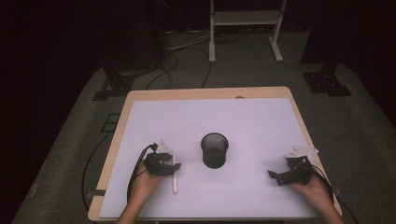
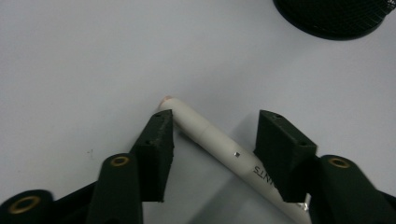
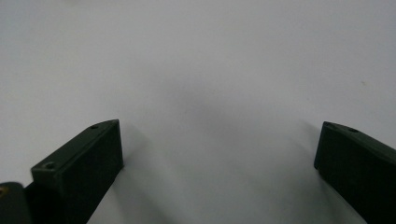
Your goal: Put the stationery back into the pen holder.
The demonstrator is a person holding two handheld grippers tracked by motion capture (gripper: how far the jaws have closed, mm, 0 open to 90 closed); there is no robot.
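You have one cup (image 1: pixel 215 150), one pen (image 2: pixel 219 148), one mat (image 1: pixel 243 121) and two grippers, left (image 2: pixel 212 135) and right (image 3: pixel 219 154).

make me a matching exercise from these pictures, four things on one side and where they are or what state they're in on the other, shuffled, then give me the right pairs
Things:
1. white marker
2. black mesh cup
3. left tool
4. right tool

Places or states:
A. upright near the middle of the white table
B. jaws wide apart over bare tabletop
C. lying flat on the table, slanting between two jaws
D. open, jaws straddling the marker

Pairs: 1-C, 2-A, 3-D, 4-B
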